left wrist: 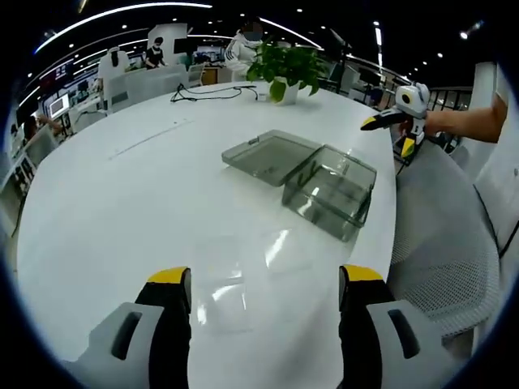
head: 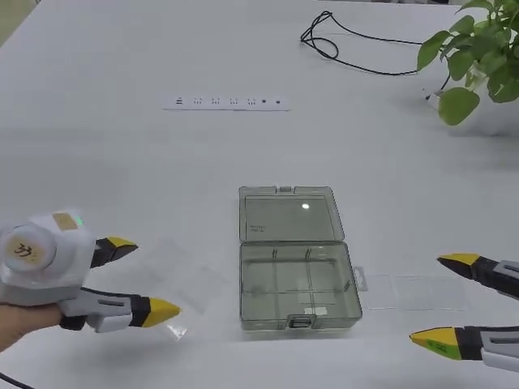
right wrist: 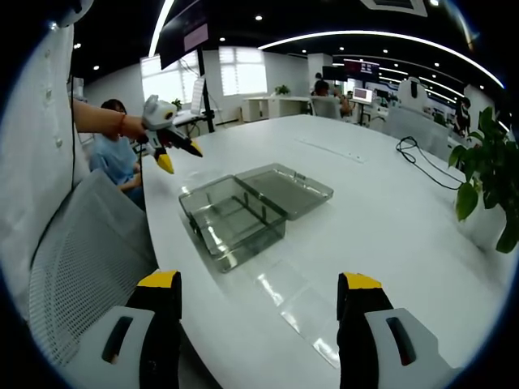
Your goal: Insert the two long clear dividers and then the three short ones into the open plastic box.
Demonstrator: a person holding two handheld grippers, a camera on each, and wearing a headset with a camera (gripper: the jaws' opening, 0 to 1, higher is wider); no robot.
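**Open box waits between two empty claws.** A clear plastic box (head: 298, 285) sits open near the front edge of a white bench (head: 122, 162). Its lid (head: 288, 214) is folded flat on the side away from the person.

The left claw (head: 144, 275) hovers to the left of the box, its yellow-tipped jaws spread wide with nothing between them. In the left gripper view, the left-hand dividers (left wrist: 243, 279) are clear sheets lying flat and overlapping on the bench just ahead of those jaws. The head view places them between the left claw and the box. It is not clear whether a jaw tip touches them.

The right claw (head: 438, 298) is held to the right of the box, likewise released and empty, its jaws far apart. The right-hand dividers (head: 413, 290) are more clear pieces lying flat on the bench between this claw and the box. The nearest piece lies just beside the box's right wall.

Each gripper view catches the other claw beyond the box. The clear walls make it hard to tell whether any divider already stands inside.

Farther back on the bench lie a white power strip (head: 227, 102) and a looped black cable (head: 349, 40). A leafy potted plant (head: 478, 57) stands at the far right.
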